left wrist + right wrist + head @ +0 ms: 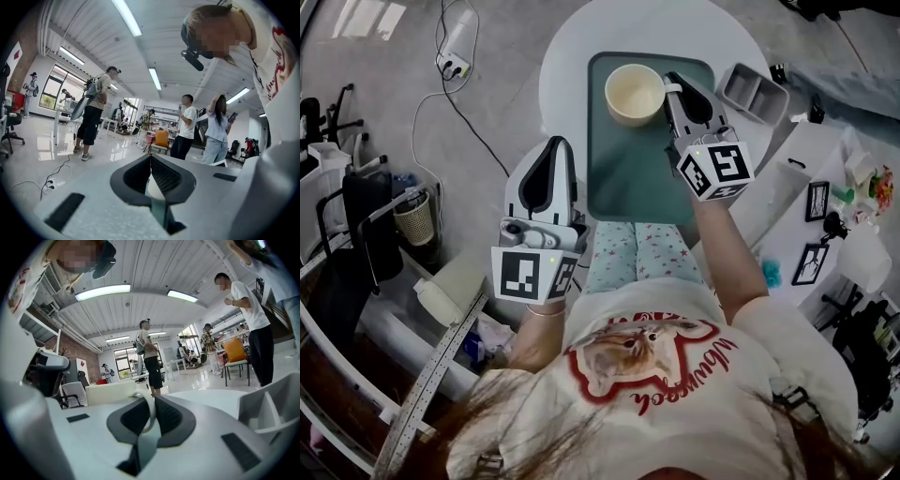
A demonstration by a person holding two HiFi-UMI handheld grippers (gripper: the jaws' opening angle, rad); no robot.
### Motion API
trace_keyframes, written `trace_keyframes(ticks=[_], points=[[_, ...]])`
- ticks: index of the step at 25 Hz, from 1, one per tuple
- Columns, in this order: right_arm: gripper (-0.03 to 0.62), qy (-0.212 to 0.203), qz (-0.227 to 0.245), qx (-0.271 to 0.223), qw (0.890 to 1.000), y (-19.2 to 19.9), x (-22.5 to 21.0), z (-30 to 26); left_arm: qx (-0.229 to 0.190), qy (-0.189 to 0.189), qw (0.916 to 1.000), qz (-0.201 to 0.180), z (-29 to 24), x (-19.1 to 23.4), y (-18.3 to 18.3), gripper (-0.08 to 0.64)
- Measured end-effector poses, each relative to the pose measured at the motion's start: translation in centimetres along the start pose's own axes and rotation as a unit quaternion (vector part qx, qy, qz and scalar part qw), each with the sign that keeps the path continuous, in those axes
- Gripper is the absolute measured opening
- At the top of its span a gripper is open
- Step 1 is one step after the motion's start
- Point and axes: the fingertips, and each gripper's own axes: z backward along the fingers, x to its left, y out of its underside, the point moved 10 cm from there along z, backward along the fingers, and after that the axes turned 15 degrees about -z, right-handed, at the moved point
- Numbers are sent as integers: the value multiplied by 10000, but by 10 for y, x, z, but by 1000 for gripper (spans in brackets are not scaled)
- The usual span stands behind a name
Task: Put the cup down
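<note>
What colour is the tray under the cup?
The tray under the cup is plain dark teal green; the head view shows it best.

A round white desk [572,66] stands on a grey concrete floor [375,103], where a white power strip [453,64] lies with its black cable trailing. A wire wastebasket [414,221] sits at the left. Overhead, a ribbed white ceiling [93,42] carries long tube lights [126,18]. Further off are tall windows [57,89] (daylight behind them), a brick wall [75,352] and an orange chair [161,138].
</note>
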Motion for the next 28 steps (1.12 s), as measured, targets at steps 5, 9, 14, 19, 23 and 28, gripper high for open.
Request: trace_keyframes(ticks=[5,9,14,19,23,28], points=[[44,21,12,77,10000,5,0,0,2,-2,10000,19,3,-2,1,14],[44,25,6,110,9999,9,-2,-1,24,-37,10000,29,5,-3,4,14],[44,65,72,154,9998,14,-4,-1,64,-42,10000,48,6,-5,8,14],[44,85,155,218,9996,19,-4,-1,78,-51,9999,64,8,-5,10,14],[44,79,164,210,9996,20,-4,1,70,-47,9999,56,8,-5,10,14],[44,130,167,240,9995,25,-4,3,64,-29,10000,64,9,-5,11,14]])
